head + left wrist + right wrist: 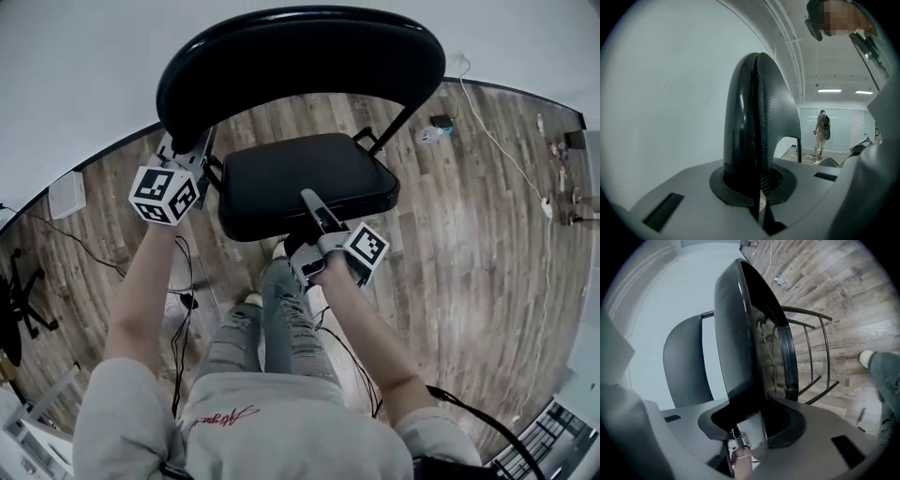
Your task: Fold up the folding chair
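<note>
Right gripper point(310, 212), nearest me: I am clamping seat point(300, 178) by its front edge; left gripper point(191, 152) is pinching backrest point(300, 56) end, beyond it.

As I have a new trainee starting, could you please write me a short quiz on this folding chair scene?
1. True or false: the left tool is shut on the backrest.
2. Which part sits between the jaws of the right tool: A an armrest, B the seat, C a cable?
3. Fill in: the seat and backrest are ____ in colour.
Key: 1 true; 2 B; 3 black.
</note>
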`<state>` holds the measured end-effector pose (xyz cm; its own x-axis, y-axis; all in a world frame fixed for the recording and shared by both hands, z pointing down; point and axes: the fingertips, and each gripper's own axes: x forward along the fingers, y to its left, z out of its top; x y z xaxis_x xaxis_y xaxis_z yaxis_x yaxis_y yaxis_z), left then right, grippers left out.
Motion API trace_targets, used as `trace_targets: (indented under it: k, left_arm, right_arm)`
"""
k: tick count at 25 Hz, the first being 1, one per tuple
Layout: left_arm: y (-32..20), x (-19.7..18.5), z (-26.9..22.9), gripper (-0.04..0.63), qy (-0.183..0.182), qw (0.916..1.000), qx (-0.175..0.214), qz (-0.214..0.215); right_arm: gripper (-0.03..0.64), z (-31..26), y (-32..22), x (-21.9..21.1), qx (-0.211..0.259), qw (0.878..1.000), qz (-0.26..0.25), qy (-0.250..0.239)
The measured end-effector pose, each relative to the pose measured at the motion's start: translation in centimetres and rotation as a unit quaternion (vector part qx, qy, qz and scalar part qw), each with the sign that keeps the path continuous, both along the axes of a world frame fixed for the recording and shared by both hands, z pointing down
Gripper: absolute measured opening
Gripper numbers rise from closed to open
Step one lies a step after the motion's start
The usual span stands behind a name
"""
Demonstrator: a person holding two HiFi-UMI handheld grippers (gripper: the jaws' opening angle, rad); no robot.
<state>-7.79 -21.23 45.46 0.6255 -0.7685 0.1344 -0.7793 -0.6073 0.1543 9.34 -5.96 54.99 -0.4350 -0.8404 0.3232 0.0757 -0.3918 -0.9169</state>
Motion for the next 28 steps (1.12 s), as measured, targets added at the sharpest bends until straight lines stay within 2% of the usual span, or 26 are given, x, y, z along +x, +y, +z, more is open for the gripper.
trace_targets:
  k: [3,8,15,21,28]
  left_arm:
    - [1.0,0.2,-0.9,0.021,-0.006,0.9997,0.008,0.021]
    - [-3.7,0.9,-0.7,0.021,-0.006,0.9995,0.002,0.031]
    - [0.1,2.2,-2.8,0.021,-0.015,0.9948,0.033,0.095]
    - [-5.4,0.4,-1.3,0.021,0.002,0.9936,0.001,0.113]
    - [-10.5,-0.2,-0.6,0.018,0.028,0.9886,-0.025,0.146]
  right_arm:
    - [0.167,-1.4,-1.4,-0.7,-0.029,1.0,-0.003,-0.003]
    - [0.167,-2.0,-8.0,-0.4,-0.079,0.997,0.007,0.002]
    - [0.18,-4.2,-8.5,-0.7,-0.091,0.995,0.044,-0.02]
    - [0.181,-3.2,-14.1,-2.3,-0.124,0.99,0.058,-0.014]
    - [0.196,-3.5,-19.6,-2.9,-0.134,0.986,0.096,-0.006]
